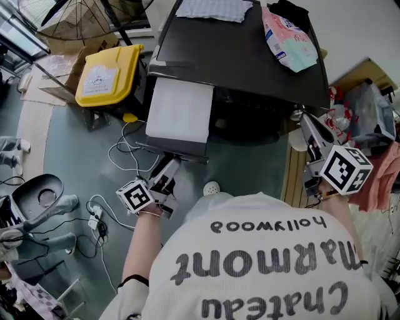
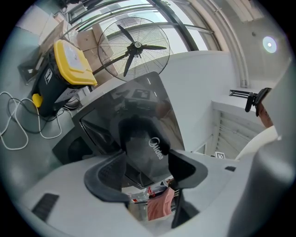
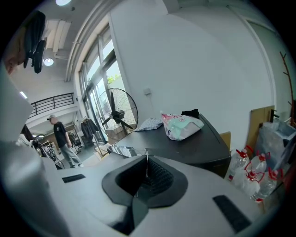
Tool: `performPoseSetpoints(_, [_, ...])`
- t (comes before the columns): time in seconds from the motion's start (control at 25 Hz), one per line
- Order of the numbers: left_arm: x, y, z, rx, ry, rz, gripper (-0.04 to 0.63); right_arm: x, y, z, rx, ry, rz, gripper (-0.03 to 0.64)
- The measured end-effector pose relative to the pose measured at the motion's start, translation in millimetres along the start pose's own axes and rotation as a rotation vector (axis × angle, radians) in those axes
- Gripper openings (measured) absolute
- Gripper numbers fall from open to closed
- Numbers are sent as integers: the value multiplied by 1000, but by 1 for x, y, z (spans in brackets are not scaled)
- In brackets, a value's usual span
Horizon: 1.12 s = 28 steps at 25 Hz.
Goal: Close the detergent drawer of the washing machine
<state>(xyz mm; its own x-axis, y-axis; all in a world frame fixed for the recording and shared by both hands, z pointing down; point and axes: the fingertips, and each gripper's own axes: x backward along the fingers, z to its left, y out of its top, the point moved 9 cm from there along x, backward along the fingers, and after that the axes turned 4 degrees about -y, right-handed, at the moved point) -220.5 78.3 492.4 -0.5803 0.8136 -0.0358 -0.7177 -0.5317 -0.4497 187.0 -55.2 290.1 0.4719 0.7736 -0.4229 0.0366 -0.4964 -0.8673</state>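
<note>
The black washing machine [image 1: 250, 56] has its detergent drawer [image 1: 180, 111] pulled out towards me, white on top with a dark front edge. My left gripper [image 1: 167, 167] points at that front edge from below. In the left gripper view the glossy dark drawer front [image 2: 138, 111] with a logo fills the space ahead, and the left gripper [image 2: 145, 162] is open with its jaws spread wide on either side of the panel's lower end. My right gripper [image 1: 304, 119] hovers at the machine's front right corner. The right gripper [image 3: 147, 159] is shut with nothing in it, above the machine top [image 3: 185, 148].
A yellow-lidded bin [image 1: 109, 75] stands left of the machine, with white cables [image 1: 125, 150] and a power strip [image 1: 95, 219] on the floor. A detergent pack [image 1: 289, 37] and a cloth [image 1: 212, 9] lie on the machine. Bottles [image 3: 252, 171] stand at the right. A person [image 3: 60, 139] walks far off.
</note>
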Motion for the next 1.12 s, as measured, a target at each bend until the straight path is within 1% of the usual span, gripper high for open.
performPoseSetpoints(0.16, [-3,2,-2,-8,-12,-2,291,1,1,-1,-1,-4,-3,29])
performPoseSetpoints(0.28, [-3,1,1,10,13,3,291,1,3,-2,-6,-7,-6,29])
performPoseSetpoints(0.4, [-7,6,-3,-14,-17,4,291,-1,3,0,-4,-9,-2,29])
performPoseSetpoints(0.52, [-4,5,4,14,16,17,291,-3,3,0,-4,-13,2,29])
performPoseSetpoints(0.56, [-6,5,4,14,10,17,291,-3,3,0,-5,-14,2,29])
performPoseSetpoints(0.68, [-11,11,-1,-17,-33,14,291,-4,3,1,-5,-18,2,29])
performPoseSetpoints(0.88, [-8,10,11,10,15,31,291,-8,2,4,-1,-20,3,29])
performPoseSetpoints(0.92, [-9,11,11,10,12,31,291,-9,2,5,-3,-20,3,29])
performPoseSetpoints(1.0, [-13,14,7,-1,-19,26,291,-10,1,5,-6,-23,4,29])
performPoseSetpoints(1.04, [-14,14,7,1,-23,26,291,-10,1,5,-8,-26,4,29])
performPoseSetpoints(1.12, [-13,14,11,18,-5,32,291,-11,0,5,-10,-31,5,29])
